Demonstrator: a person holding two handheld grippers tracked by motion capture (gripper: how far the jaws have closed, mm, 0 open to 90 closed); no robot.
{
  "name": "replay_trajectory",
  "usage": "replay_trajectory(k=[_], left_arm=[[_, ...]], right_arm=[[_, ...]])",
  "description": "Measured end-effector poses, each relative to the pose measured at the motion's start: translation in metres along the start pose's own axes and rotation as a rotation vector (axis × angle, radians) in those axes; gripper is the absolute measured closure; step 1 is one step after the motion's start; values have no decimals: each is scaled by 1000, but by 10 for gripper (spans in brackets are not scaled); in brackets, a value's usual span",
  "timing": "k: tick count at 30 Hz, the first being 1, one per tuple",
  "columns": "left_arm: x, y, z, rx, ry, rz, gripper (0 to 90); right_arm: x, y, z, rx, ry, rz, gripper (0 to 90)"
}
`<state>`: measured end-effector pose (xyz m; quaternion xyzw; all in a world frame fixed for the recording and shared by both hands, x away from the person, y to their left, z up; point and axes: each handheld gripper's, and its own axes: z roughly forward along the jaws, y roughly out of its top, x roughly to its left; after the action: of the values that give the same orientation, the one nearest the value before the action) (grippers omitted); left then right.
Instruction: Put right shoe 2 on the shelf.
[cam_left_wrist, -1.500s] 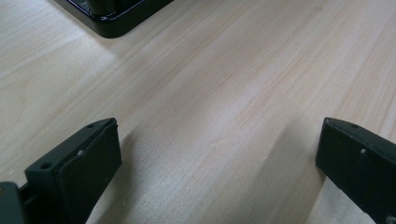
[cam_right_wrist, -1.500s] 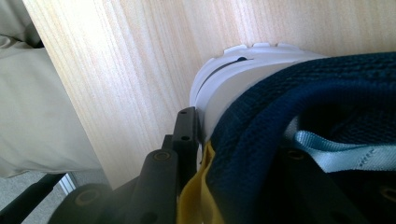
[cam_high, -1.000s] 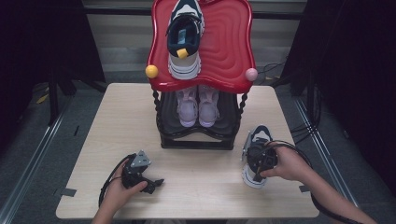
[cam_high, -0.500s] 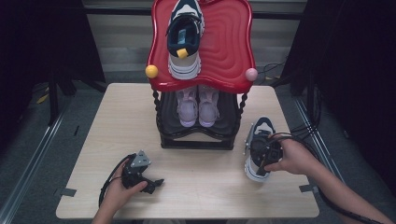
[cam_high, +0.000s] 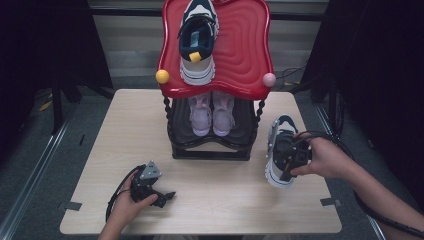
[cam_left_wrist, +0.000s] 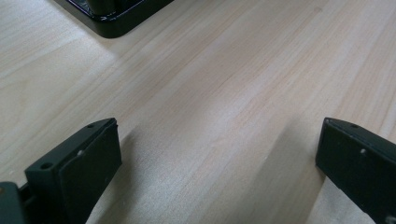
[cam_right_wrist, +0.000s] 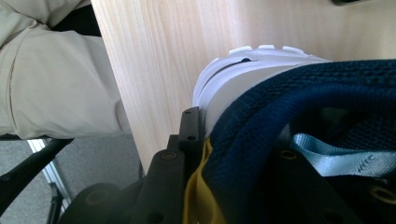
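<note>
Sneaker, navy and white, is hanging tilted over the right side of the table, just beside the black and red shoe rack. The right gripper is clamping its collar, one jaw pressing outside the heel and the other tucked inside the shoe. The left gripper is resting low near the table's front edge, its jaws standing wide apart over bare wood.

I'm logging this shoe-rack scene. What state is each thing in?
Right gripper: shut on the navy sneaker's collar.
Navy sneaker: held, tilted beside the rack.
Left gripper: open, holding nothing, low over the table.
Matching sneaker: lying on the red top shelf.
Pink shoes: paired on the lower shelf.
</note>
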<state>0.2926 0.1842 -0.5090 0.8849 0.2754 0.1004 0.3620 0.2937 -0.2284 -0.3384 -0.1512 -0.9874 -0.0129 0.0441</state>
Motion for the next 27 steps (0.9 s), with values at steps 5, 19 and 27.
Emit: replay_trajectory(k=[5,19,27], left_arm=[[0,0,0,0,-1,0,0],[0,0,0,-1,1,0,0],[0,0,0,10,1,6,0]], right_arm=[[1,-3,-20,-9,-9,-4,747],[1,-3,-66,-16,-22,-39,745],[-1,2,-97,-10,-43,-41,744]])
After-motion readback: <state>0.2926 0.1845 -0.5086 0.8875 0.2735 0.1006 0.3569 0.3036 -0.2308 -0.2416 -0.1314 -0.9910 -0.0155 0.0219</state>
